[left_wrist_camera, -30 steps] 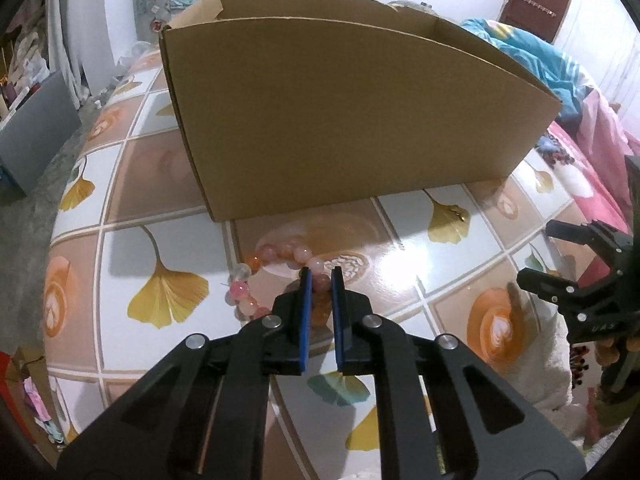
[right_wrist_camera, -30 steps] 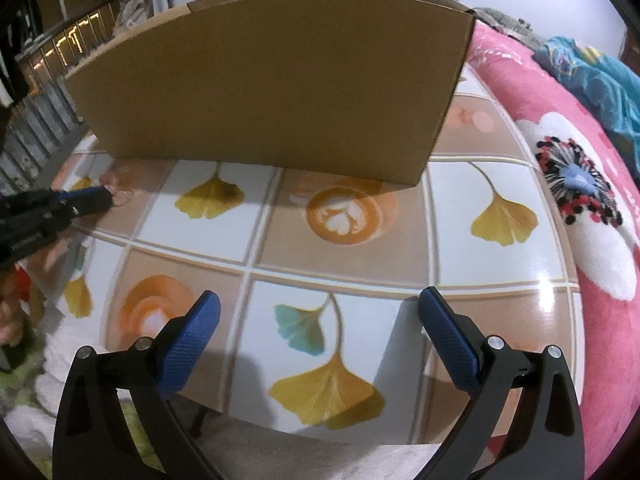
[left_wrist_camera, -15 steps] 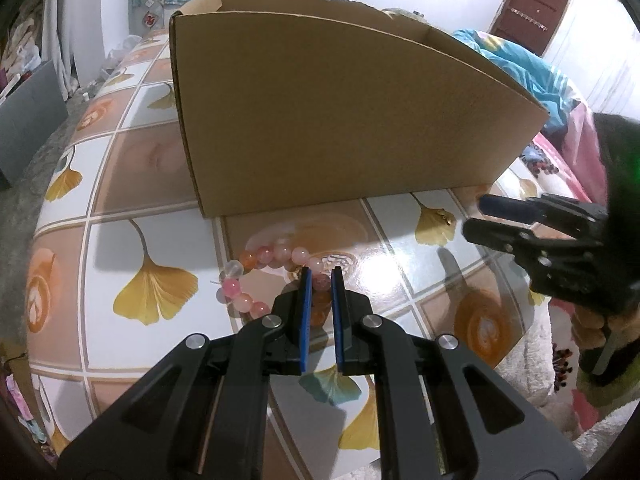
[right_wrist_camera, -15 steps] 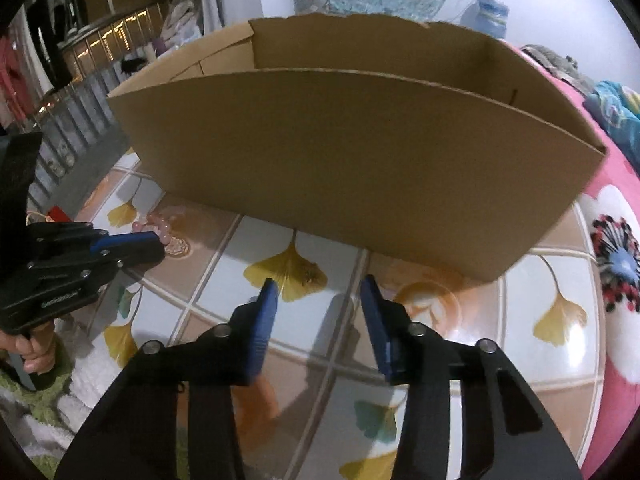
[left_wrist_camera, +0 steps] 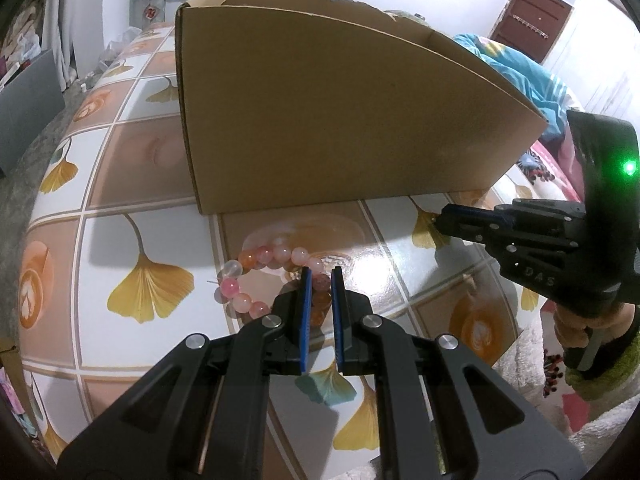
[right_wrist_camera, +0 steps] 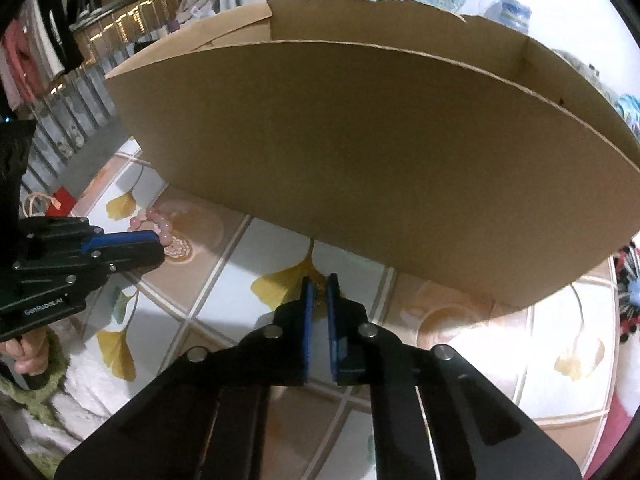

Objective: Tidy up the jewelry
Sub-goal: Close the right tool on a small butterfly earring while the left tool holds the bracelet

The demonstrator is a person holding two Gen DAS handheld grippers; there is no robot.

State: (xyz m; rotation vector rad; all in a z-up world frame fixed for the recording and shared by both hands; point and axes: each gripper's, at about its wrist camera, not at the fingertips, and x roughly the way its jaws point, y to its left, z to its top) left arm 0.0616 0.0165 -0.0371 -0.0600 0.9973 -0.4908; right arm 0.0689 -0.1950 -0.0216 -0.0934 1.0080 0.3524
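On the tiled worktop (left_wrist_camera: pixel 120 248), just in front of the cardboard box (left_wrist_camera: pixel 320 120), lies the bead bracelet (left_wrist_camera: pixel 260 276), and the left gripper (left_wrist_camera: pixel 319 280) has its jaws clamped on the near side of the loop. The hold looks to be on a single bead, so the likeliest trouble is that round bead slipping out between the pads as the bracelet is lifted, or the elastic stretching and swinging the loose beads. The box wall stands tall right behind the bracelet; a lift that stays low would, I judge, knock the loop against the cardboard and drop it short of the opening. The right gripper (right_wrist_camera: pixel 319 284) hovers over a yellow leaf tile, jaws together with nothing visibly between them, close to the box's lower edge. It sits to the side of the bracelet, so a sideways swing of the left hand could strike it. A pink flowered blanket (right_wrist_camera: pixel 628 280) borders the worktop on the right; beads dropped there would be hard to find.
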